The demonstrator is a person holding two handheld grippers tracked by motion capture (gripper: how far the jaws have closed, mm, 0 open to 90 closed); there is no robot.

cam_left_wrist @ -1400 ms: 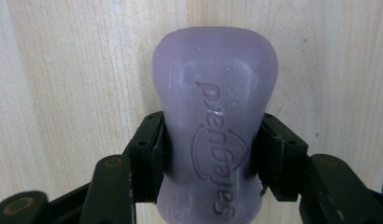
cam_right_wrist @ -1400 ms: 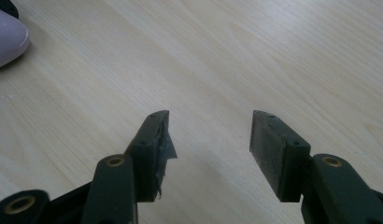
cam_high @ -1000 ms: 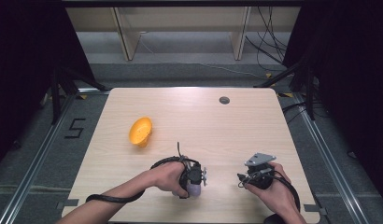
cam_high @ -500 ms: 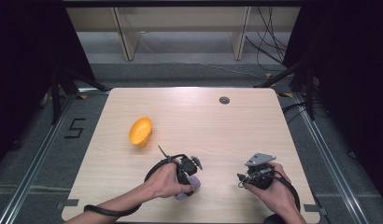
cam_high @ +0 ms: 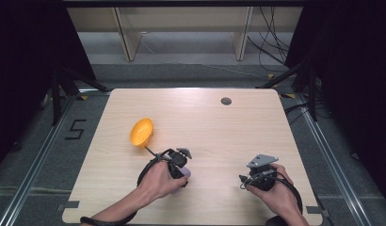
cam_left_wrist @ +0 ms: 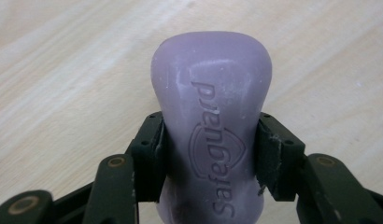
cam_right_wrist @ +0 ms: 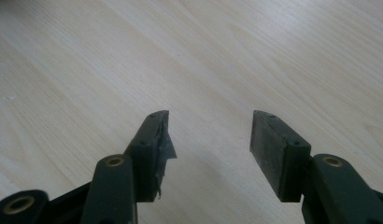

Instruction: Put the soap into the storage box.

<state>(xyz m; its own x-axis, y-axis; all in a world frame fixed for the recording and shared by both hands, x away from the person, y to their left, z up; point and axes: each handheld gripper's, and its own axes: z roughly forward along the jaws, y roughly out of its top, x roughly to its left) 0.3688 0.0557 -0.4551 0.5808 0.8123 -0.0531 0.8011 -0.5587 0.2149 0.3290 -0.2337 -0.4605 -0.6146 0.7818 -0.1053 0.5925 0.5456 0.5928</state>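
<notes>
Squarely between left claw [cam_left_wrist: 210, 154] jaws, purple soap bar [cam_left_wrist: 211, 112], clamped above table [cam_left_wrist: 63, 70]

Wood table [cam_high: 214, 127] w/ orange bowl [cam_high: 141, 132]

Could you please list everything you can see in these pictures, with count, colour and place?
Soap bar: one, pale purple, stamped Safeguard, clamped between the left tool's jaws near the table's front, left of centre.
Bowl: one, orange, tipped on its side on the table's left half, beyond the left hand.
Table: one, light wood, centre of the high view.
Round hole: one, dark, in the tabletop near its far edge, right of centre.
Shelf frame: one, pale wood, beyond the table.
Left tool: one, black, shut on the soap bar.
Right tool: one, black, jaws apart over bare tabletop at front right.
</notes>
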